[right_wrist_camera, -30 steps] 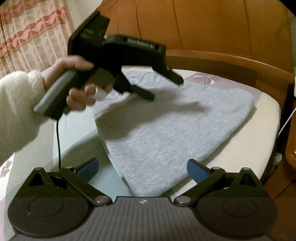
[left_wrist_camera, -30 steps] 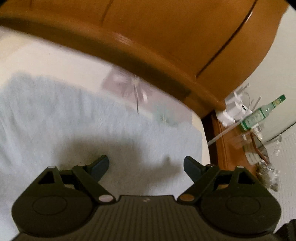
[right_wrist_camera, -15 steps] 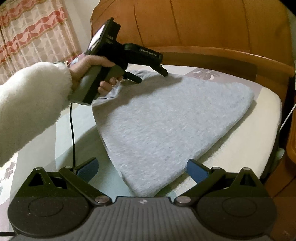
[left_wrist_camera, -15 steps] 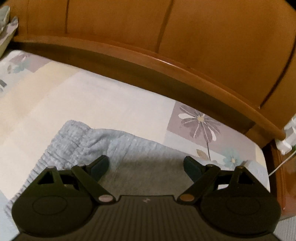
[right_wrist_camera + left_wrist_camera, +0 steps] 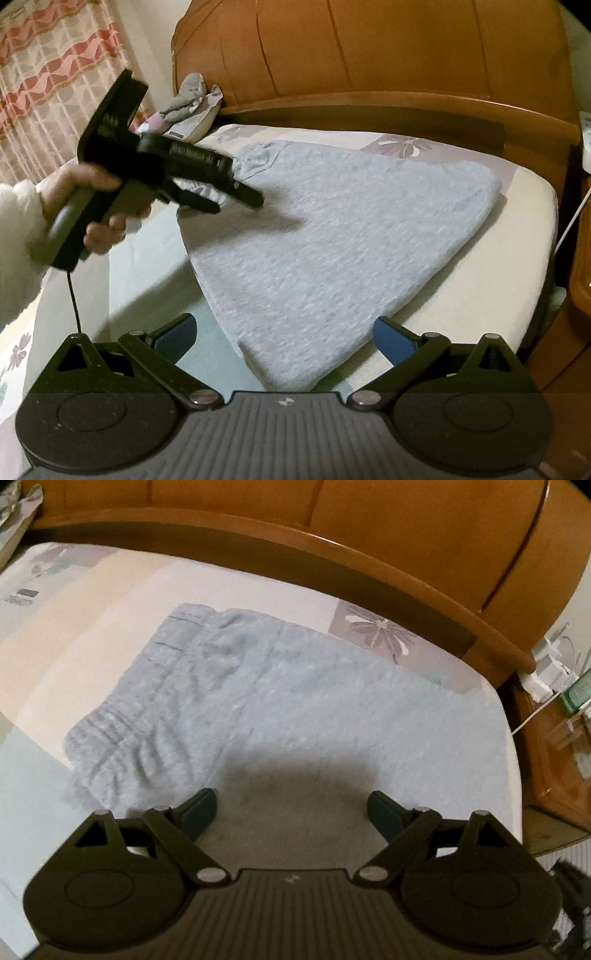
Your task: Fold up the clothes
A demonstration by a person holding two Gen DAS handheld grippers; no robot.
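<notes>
A light grey knit garment [image 5: 343,240] lies flat on the bed, folded into a rough triangle, its gathered elastic waistband [image 5: 122,716] at the far left end. My left gripper [image 5: 291,810] hovers open above the garment's middle, pointing steeply down, with nothing between its fingers. From the right wrist view the left gripper [image 5: 236,201] hangs over the waistband end, held by a hand in a white fleece sleeve [image 5: 18,229]. My right gripper [image 5: 284,341] stands open just above the garment's near pointed corner, touching nothing.
A wooden headboard [image 5: 332,528] runs along the far side of the bed. A bundle of cloth [image 5: 188,107] sits by the headboard's left end. A wooden nightstand [image 5: 554,746] with a bottle, charger and cables stands right of the mattress [image 5: 517,295]. A curtain [image 5: 55,81] hangs at left.
The left gripper swung out toward the waistband near the headboard, then drew back and tipped down over the garment's middle. The right gripper kept still. Both stayed open.
</notes>
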